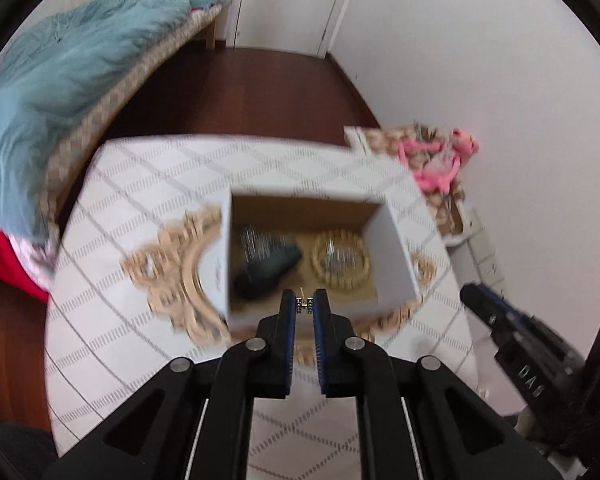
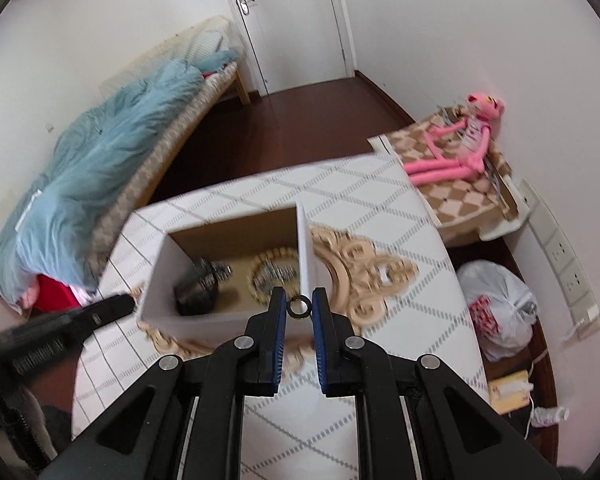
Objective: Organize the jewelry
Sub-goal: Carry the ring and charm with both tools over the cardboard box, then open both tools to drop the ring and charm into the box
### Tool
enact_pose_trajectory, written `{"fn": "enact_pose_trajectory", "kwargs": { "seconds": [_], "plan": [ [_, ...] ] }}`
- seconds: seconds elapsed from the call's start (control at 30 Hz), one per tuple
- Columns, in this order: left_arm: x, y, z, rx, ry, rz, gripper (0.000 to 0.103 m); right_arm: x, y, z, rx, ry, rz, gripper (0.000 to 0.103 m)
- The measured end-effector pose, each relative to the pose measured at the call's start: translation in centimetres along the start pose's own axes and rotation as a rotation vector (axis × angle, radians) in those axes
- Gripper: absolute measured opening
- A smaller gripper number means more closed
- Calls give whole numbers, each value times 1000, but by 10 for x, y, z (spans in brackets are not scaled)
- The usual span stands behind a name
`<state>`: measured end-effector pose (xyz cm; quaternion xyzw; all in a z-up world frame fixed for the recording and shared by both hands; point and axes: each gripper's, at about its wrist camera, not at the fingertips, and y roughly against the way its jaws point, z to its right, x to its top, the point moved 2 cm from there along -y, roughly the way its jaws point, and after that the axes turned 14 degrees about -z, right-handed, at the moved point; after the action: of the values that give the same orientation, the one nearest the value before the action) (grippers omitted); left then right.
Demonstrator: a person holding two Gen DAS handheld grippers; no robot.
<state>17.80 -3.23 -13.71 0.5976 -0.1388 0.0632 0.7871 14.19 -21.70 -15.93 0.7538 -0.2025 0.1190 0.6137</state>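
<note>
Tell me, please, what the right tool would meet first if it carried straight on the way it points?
Probably the white box: the right tool, shut on a dark ring, points at the box's near right corner. Whether it would strike the wall or clear the rim is unclear from here.

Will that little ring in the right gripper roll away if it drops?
Probably. The ring is a round dark band, so it could roll on the flat table. It looks tiny and stiff, pinched only by the right gripper, so it may slip easily.

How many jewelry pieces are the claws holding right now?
2: a small earring pinched in the left claw, and a dark ring in the right claw, both near the box.
</note>
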Motion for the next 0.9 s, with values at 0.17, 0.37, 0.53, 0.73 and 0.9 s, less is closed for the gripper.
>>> {"fn": "enact_pose_trajectory", "kwargs": {
  "seconds": [0.17,0.37,0.53,0.73,0.9],
  "plan": [
    [41,-1,-2,12,-29,-5,6,34,-17,-8,77,6,-49,14],
    [76,-40,-1,-14,-61,-130,6,68,-60,-11,168,6,-192,14],
    [92,-69,-5,-6,-53,-229,8,88,-93,-16,191,25,-306,14],
    [101,-70,-19,74,-7,-241,15,103,-117,-28,220,59,-404,14],
    [98,-60,-38,133,33,-190,80,106,-112,-26,237,31,-379,47]
  ]
}}
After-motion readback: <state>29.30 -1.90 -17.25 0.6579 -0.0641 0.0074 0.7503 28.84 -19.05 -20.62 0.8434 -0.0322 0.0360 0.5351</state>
